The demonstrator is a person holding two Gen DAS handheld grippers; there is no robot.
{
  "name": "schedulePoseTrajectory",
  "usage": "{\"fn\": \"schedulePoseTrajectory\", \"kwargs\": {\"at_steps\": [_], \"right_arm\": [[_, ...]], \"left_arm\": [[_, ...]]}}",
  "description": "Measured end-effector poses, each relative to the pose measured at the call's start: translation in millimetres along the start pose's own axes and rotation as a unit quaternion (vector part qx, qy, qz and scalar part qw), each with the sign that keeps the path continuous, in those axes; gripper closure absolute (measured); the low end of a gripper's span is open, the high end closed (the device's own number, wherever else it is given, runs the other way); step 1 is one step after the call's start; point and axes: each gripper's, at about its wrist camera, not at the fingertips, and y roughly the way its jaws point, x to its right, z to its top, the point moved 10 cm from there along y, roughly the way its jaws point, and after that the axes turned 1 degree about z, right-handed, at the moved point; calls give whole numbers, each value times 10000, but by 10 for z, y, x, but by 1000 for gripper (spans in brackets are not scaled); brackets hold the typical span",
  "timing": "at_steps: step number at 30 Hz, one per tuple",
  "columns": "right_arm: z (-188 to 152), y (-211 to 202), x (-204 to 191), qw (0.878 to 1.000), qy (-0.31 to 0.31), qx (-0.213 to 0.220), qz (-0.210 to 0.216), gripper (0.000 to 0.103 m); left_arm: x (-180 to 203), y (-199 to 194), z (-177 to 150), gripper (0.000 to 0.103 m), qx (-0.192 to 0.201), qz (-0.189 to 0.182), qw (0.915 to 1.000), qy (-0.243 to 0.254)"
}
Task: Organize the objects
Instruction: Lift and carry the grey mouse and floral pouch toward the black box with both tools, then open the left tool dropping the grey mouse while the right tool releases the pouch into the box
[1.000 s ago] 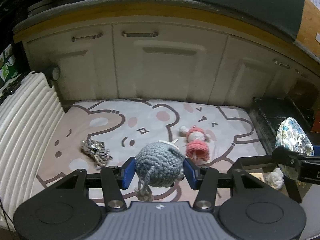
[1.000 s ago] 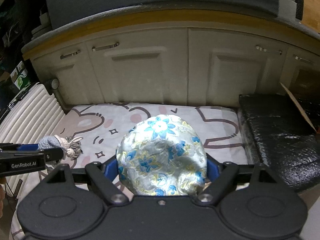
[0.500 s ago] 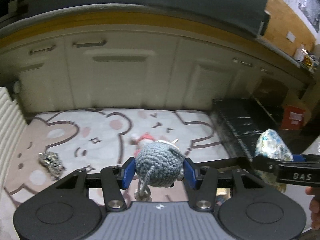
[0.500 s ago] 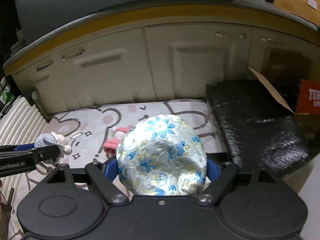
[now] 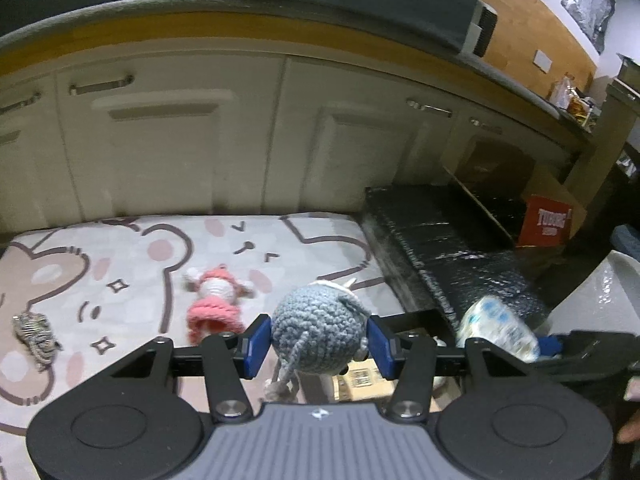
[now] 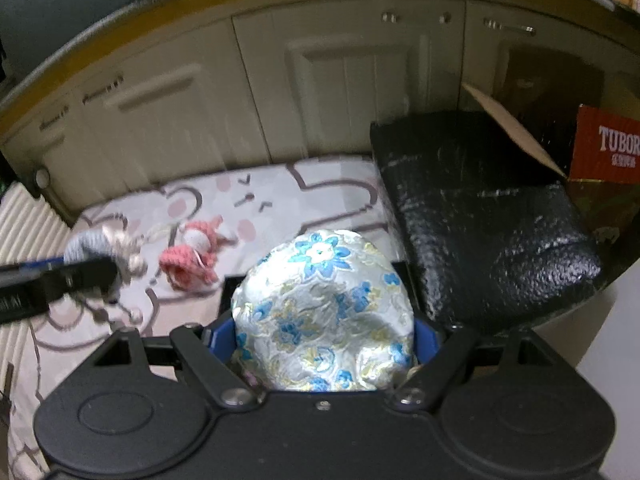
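My left gripper is shut on a grey crocheted toy, whose yarn tail hangs below the blue pads. The same grey toy shows at the left of the right wrist view, blurred. My right gripper is shut on a silver pouch with blue flowers; in the left wrist view that pouch sits low at the right. A pink crocheted doll lies on the bear-print mat, ahead and left of both grippers. A small striped grey toy lies at the mat's left edge.
A black wrapped cushion-like block borders the mat on the right, with a red printed carton behind it. Cream cabinet doors close off the back. A white ribbed surface runs along the left. A small cardboard box lies under my left gripper.
Both grippers have swung to the right and sunk a little, still holding their toys. The mat and pink doll have slid left in both views; the black block and red carton have come into sight.
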Motion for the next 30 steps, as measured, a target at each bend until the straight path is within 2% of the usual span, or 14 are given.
{"fn": "schedulePoseTrajectory", "kwargs": {"at_steps": [8,14,24,30], "right_arm": [[-219,265,115,9983,-316,-473,-82,19],[-354,449,100,9948,-652,-778,-52,19],[-462,615,175,9919,-775,-1006,47,19],[-500,625,201,9910,-866,-1013,130,18]], "left_arm": [[219,237,-27,50,-95,-352,9993,31],[341,481,-60,50,-294,-659,9973,-149],[636,841,-150,50,-561,-999,9930,-303],[853,1031,-198,50,-609,-1134,9914,-214]]}}
